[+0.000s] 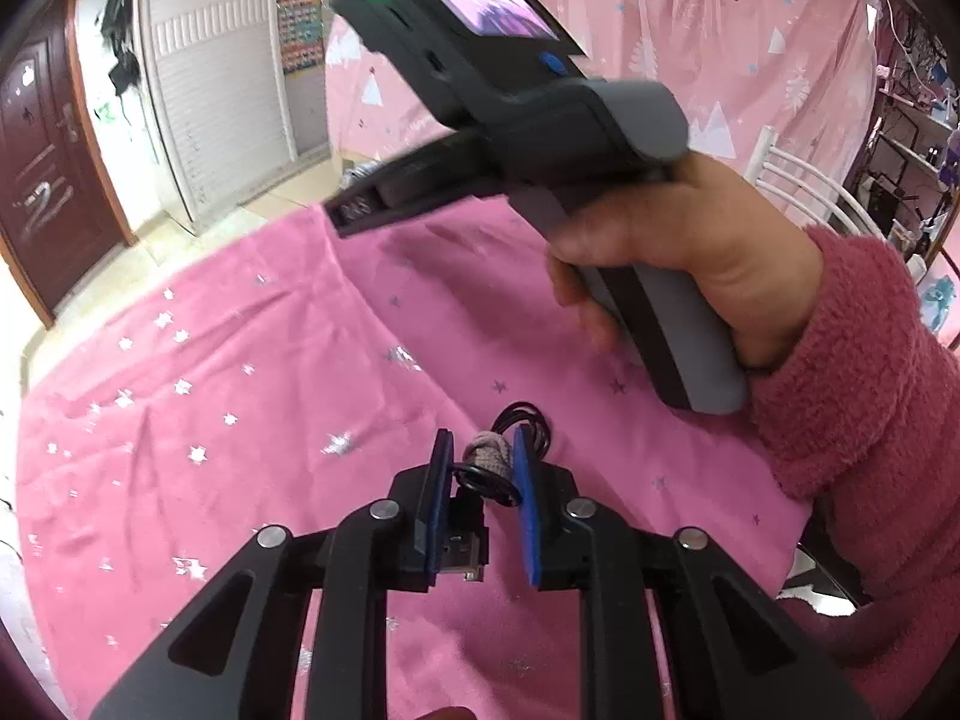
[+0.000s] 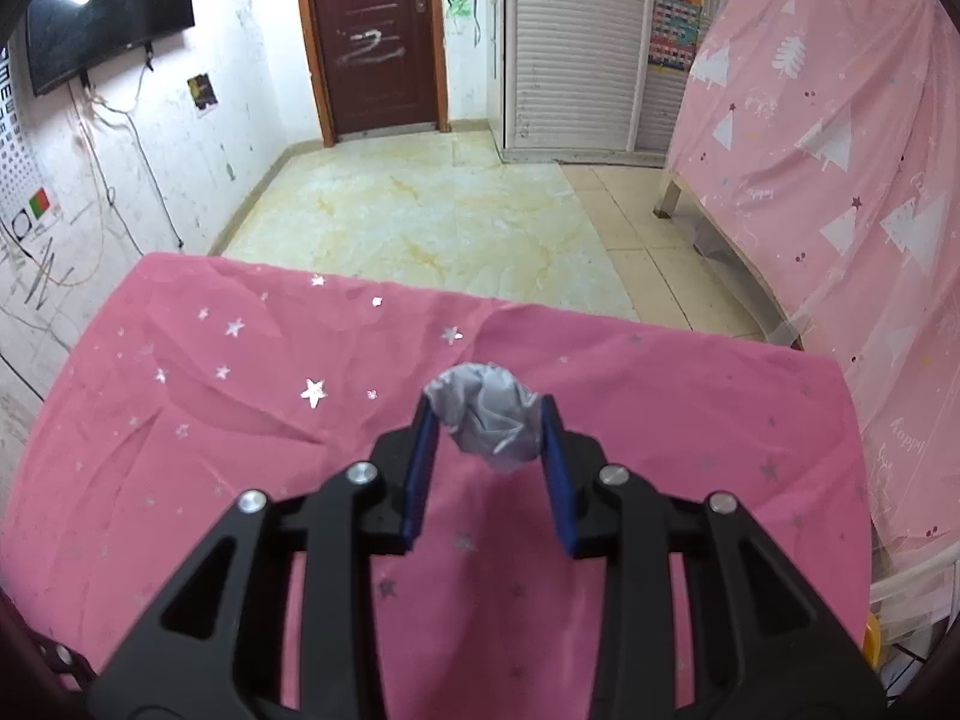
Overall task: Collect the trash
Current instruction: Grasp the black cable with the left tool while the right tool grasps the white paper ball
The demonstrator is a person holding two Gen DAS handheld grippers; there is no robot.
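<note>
Cable (image 1: 521, 429) first: our left gripper (image 1: 483, 450) is clamped on a coiled black cable with a USB plug (image 1: 465, 558), wrapped round a greyish lump, held just over the pink cloth (image 1: 210, 372). Our right hand (image 1: 678, 252) hangs above, gripping the other tool. That right gripper (image 2: 487, 417) pinches a grey wad (image 2: 483, 420) over the cloth.

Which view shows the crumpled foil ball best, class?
The right wrist view: the foil ball sits centred, gripped between the right gripper's fingers, above the pink cloth. The left wrist view shows the right gripper from the side, with only a blurred grey edge of the ball.
</note>
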